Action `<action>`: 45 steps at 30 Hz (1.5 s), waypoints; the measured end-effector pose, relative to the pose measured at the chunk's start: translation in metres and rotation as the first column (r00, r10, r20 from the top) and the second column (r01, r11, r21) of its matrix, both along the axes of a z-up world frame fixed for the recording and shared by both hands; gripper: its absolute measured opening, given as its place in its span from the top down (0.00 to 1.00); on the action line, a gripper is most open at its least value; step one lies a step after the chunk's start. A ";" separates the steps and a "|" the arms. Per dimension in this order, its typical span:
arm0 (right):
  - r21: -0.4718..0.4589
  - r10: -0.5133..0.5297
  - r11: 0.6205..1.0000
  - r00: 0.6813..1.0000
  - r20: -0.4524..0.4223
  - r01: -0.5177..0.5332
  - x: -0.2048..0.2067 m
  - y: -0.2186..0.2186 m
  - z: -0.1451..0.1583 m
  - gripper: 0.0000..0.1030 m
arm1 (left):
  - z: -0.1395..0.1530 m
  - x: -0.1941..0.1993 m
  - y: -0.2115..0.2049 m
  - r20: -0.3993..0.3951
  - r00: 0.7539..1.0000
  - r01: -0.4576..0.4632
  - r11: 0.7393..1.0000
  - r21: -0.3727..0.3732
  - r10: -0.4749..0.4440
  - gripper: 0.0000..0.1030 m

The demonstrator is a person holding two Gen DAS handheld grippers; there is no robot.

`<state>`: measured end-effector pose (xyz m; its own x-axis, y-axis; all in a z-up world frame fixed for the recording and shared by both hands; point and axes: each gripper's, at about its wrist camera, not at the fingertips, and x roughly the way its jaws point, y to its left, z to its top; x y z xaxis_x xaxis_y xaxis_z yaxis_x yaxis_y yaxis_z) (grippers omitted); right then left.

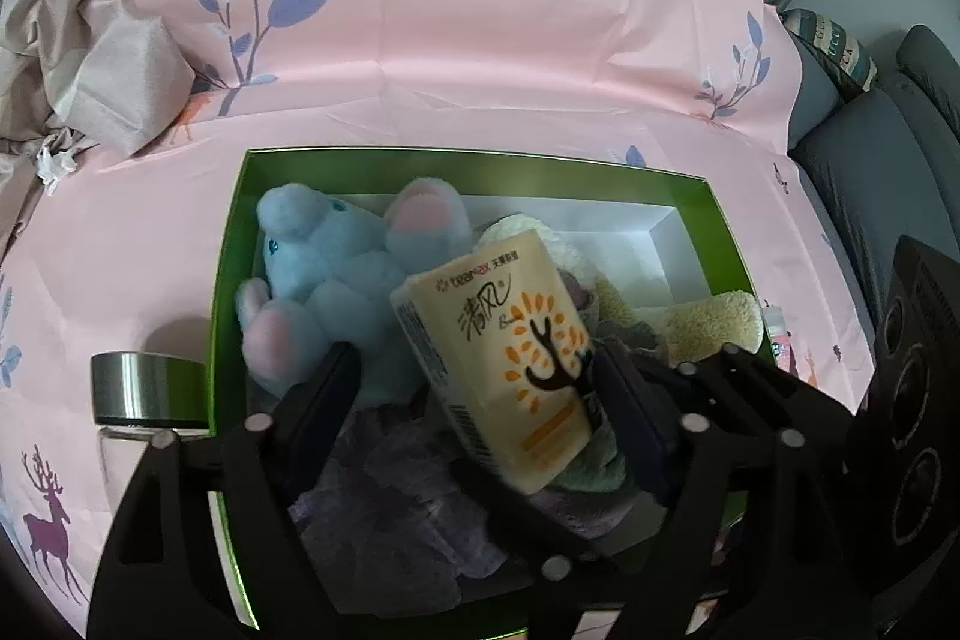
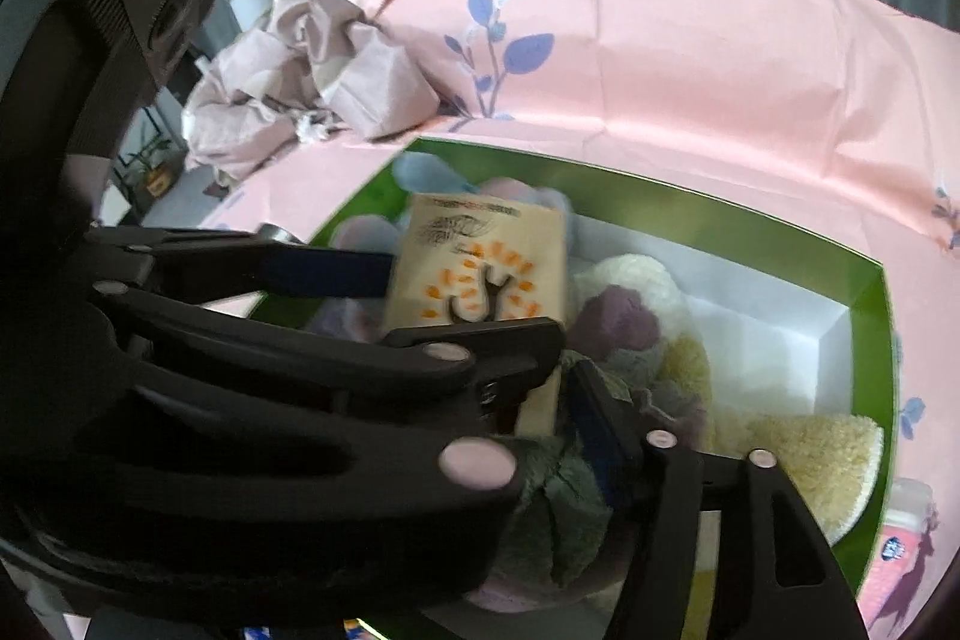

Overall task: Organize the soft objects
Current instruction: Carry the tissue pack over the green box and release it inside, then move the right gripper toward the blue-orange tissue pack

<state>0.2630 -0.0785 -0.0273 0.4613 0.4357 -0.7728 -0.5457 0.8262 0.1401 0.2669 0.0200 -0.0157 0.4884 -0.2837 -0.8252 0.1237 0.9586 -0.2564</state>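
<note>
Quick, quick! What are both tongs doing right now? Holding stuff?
Left tongs: open, with the tissue pack between them, touching just one finger.
Right tongs: cannot tell; the left tongs hide one finger.

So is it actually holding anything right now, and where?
Not clearly: the tissue pack stands between the open fingers of the left gripper, its lower edge against one finger, with a gap at the other.

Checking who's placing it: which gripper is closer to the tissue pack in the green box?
Left. The left gripper straddles the tissue pack, with one finger against its side. The right gripper is off to the pack's right, not around it.
</note>
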 end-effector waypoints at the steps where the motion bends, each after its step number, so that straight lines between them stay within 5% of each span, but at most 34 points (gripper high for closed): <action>1: -0.007 -0.003 1.000 1.000 0.005 0.003 0.000 -0.001 0.000 0.35 | 0.002 -0.002 -0.001 0.004 1.000 0.001 1.000 0.012 -0.001 0.22; 7: -0.046 -0.040 0.998 0.995 0.091 0.044 -0.025 -0.019 0.014 0.35 | 0.025 -0.031 0.004 0.102 0.995 0.007 0.998 0.065 -0.014 0.16; 10: -0.044 -0.055 0.997 0.984 0.170 0.064 -0.048 -0.034 0.026 0.35 | 0.043 -0.052 0.009 0.173 0.985 -0.002 0.999 0.047 -0.006 0.02; 13: 0.047 -0.087 0.996 0.969 0.231 0.078 -0.070 -0.054 0.043 0.34 | 0.059 -0.075 0.013 0.235 0.972 -0.002 1.000 0.028 -0.005 0.01; 16: 0.186 -0.141 0.978 0.957 0.252 0.095 -0.089 -0.072 0.059 0.23 | 0.071 -0.097 0.014 0.275 0.961 0.002 1.000 0.006 -0.004 0.01; 20: 0.225 -0.149 0.970 0.951 0.271 0.088 -0.112 -0.072 0.069 0.22 | 0.077 -0.126 0.015 0.312 0.950 -0.014 1.000 0.008 0.010 0.01; 45: 0.128 -0.124 0.986 0.987 0.104 0.110 -0.215 -0.058 0.026 0.22 | 0.013 -0.248 0.038 0.183 0.975 -0.120 0.992 -0.037 0.125 0.01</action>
<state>0.0479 -0.1364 -0.0016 0.5945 0.4611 -0.6588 -0.4640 0.8658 0.1872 0.0187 0.0580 -0.0022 0.6636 -0.2325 -0.7110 0.0532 0.9627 -0.2652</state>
